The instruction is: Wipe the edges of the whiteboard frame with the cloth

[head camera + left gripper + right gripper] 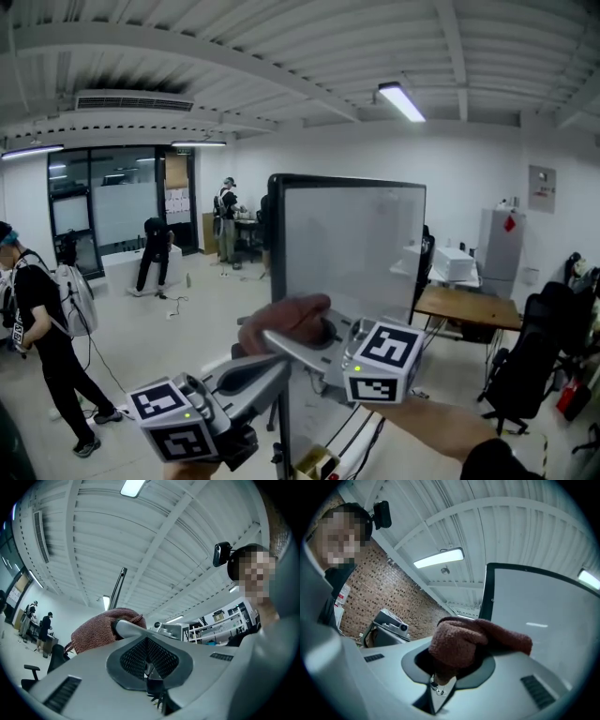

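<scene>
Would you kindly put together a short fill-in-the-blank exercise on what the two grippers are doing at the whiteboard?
1. The right gripper has its fingers shut on a reddish-brown ___.
2. The left gripper is shut and holds ___.
3. In the head view, the cloth sits at the ___ vertical edge of the whiteboard frame.
4. The whiteboard frame is ___ in colour.

Missing words: cloth; nothing; left; black.
</scene>
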`<state>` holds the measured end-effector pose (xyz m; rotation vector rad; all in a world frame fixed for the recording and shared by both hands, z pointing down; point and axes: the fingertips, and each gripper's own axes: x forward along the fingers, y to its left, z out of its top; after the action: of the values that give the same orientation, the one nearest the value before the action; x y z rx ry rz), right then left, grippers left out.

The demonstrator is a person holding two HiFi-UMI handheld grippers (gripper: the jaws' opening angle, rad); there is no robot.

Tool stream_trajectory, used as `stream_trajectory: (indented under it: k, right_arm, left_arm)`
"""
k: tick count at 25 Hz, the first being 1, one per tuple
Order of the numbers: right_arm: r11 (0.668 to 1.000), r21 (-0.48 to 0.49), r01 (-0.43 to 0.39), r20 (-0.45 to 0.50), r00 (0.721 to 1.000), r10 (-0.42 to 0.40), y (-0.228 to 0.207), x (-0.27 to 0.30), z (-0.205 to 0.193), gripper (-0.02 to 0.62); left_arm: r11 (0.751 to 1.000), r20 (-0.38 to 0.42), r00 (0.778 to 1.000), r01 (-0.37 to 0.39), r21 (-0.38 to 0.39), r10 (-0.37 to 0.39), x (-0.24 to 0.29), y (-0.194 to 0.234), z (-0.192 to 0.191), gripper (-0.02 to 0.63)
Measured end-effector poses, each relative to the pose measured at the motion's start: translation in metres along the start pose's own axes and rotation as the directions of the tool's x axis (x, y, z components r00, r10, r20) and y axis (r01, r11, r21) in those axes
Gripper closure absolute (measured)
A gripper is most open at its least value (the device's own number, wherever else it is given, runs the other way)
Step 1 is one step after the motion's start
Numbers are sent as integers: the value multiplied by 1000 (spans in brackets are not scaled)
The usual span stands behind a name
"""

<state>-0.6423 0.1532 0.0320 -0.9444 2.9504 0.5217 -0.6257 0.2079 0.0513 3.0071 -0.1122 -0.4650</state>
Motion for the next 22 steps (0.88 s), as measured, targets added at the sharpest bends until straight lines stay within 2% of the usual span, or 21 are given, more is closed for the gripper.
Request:
stream_trajectory:
  k: [16, 20, 22]
  right_arm:
    - [991, -104, -79, -29, 997, 76, -10, 1, 42, 518]
    - [983, -156, -101, -34, 995, 97, -15, 1, 61, 518]
    - [977, -184, -108, -36, 994, 103, -17, 1, 70, 518]
  left_arm:
    - [998, 51, 998, -29, 52, 27, 20, -7, 37, 618]
    - [996, 72, 995, -74, 43, 71, 29, -10, 52, 619]
    - [994, 86, 993, -88, 65, 82, 33, -10, 60, 620]
